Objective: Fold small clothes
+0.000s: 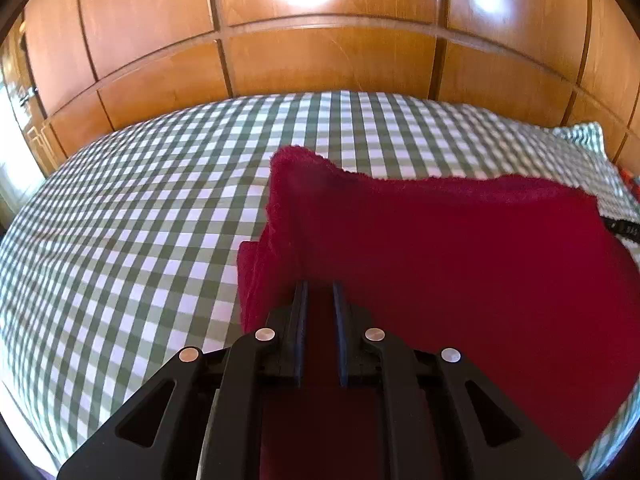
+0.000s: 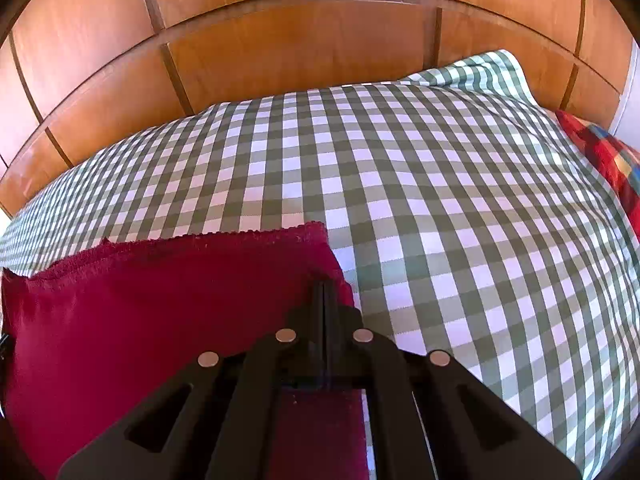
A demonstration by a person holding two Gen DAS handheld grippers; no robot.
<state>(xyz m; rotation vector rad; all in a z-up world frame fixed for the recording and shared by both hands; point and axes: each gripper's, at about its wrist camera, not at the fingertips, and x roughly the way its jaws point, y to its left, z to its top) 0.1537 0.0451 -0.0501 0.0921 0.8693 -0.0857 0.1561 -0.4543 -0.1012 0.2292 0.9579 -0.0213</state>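
Note:
A dark red cloth (image 1: 460, 248) lies on the green-and-white checked bed cover (image 1: 140, 220). In the left wrist view my left gripper (image 1: 320, 286) is over the cloth's left part; its jaws stand a little apart with red cloth showing between them. The cloth's left edge is raised and folded up. In the right wrist view the red cloth (image 2: 160, 300) fills the lower left, its scalloped edge across the middle. My right gripper (image 2: 323, 286) is shut on the cloth's right edge near its corner.
A wooden panelled wardrobe (image 1: 320, 60) stands behind the bed. A checked pillow (image 2: 480, 76) lies at the far right, with a red, blue and yellow plaid cloth (image 2: 604, 160) beside it. Checked cover (image 2: 480, 240) stretches right of the cloth.

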